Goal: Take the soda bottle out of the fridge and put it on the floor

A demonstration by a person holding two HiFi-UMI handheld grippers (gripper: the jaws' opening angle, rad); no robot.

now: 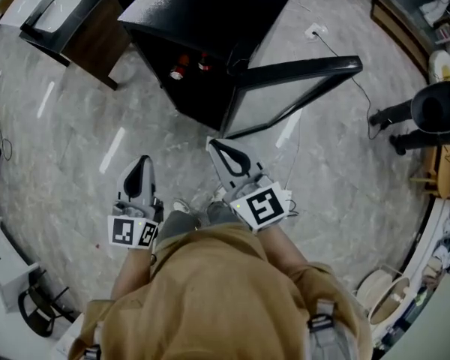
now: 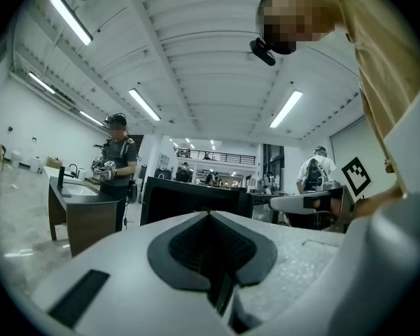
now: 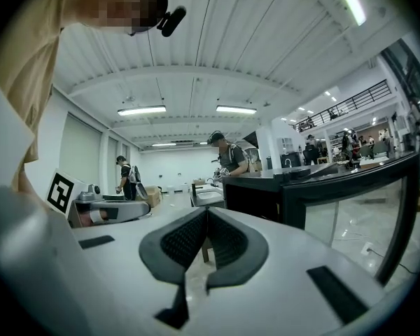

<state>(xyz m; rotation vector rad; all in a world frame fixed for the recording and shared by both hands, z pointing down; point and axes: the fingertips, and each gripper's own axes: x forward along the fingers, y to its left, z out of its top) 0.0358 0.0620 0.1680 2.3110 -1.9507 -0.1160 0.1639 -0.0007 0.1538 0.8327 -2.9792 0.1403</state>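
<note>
Marble floor [image 1: 75, 141] is shown before the open fridge [image 1: 210, 21], where a red-capped soda bottle [image 1: 178, 72] is seen inside, while the left tongs [image 1: 142, 163] and right tongs [image 1: 219, 148] are held pressed together and empty, so one pair should be spread before the reach.

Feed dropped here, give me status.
Left gripper, right gripper shut, empty. Red-capped bottles inside fridge, door open. Nothing blocking.
</note>
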